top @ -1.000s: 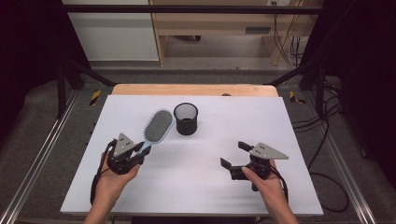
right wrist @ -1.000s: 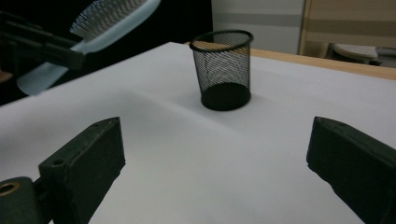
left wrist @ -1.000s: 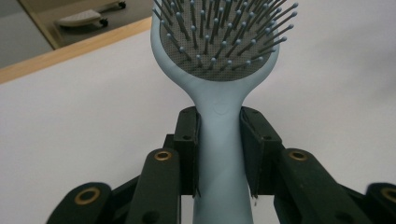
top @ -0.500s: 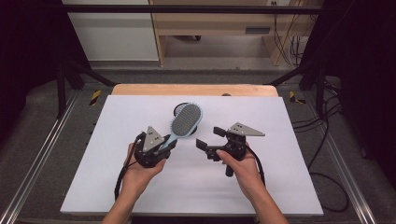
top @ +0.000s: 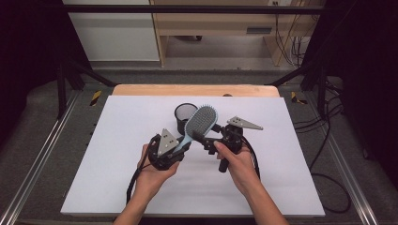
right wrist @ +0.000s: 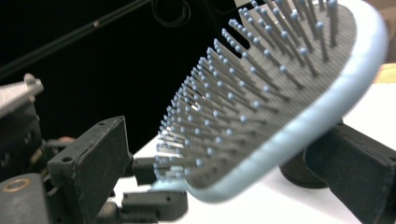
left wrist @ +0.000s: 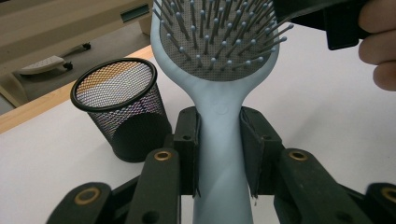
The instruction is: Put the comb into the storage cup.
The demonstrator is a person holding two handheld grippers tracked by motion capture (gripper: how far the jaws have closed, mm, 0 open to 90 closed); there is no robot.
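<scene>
While clamped on the handle of the pale blue hairbrush (left wrist: 219,140), left gripper (top: 170,149) lifted above white table (top: 117,140). Right gripper (top: 210,139) spread wide, jaws flanking the bristled head. Black mesh cup (left wrist: 122,112) upright just behind, on the table.

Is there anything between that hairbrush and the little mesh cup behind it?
Nothing visible. The hairbrush, clamped by its handle in the left tool, is lifted just in front of the mesh cup; the right tool is beside the brush head.

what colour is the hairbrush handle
Pale blue; the hairbrush handle shows best in the left gripper view.
</scene>
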